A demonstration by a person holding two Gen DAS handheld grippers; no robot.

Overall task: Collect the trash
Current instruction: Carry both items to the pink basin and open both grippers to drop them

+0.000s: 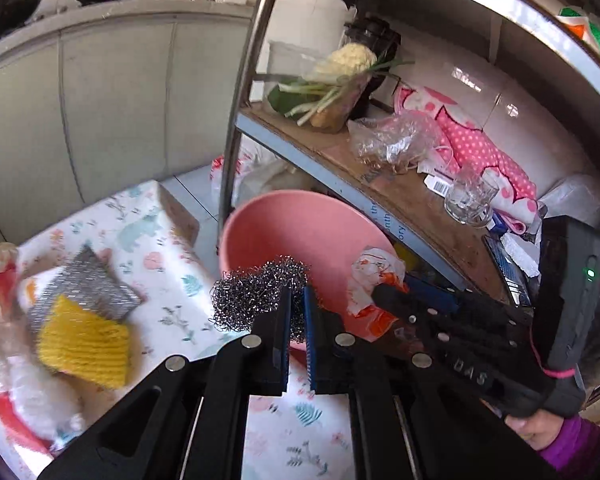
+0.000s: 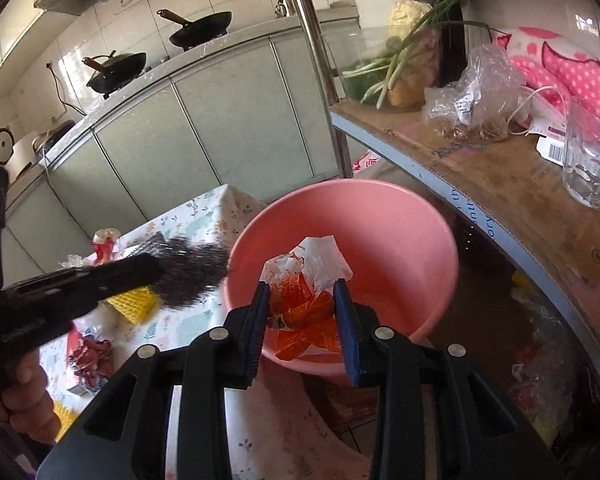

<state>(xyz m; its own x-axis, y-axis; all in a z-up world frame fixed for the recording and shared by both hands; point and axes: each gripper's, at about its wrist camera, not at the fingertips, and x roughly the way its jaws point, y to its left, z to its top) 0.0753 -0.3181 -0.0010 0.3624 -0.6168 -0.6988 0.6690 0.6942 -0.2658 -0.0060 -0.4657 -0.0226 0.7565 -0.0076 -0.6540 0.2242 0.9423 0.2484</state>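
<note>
The left wrist view looks forward and down along its own fingers, from close above the flowered tablecloth [image 1: 172, 280] toward the pink basin [image 1: 300, 232] and the wooden shelf [image 1: 412, 196] at right. The right wrist view faces the same way from nearer the basin [image 2: 380, 232]. Both share basin, shelf, cloth and the kitchen cabinets [image 2: 220, 120] behind.

So there's a table with a floral cloth [image 1: 168, 264] at lower left, and on it a silver scrub pad [image 1: 86, 284], a yellow knit cloth [image 1: 84, 344] and some red-and-white wrappers [image 1: 4, 280]. At right, a wooden shelf [image 1: 416, 200] holds a glass [image 1: 470, 200], crumpled clear plastic [image 1: 392, 140], scallions [image 1: 320, 96], pink dotted fabric [image 1: 480, 148].
</note>
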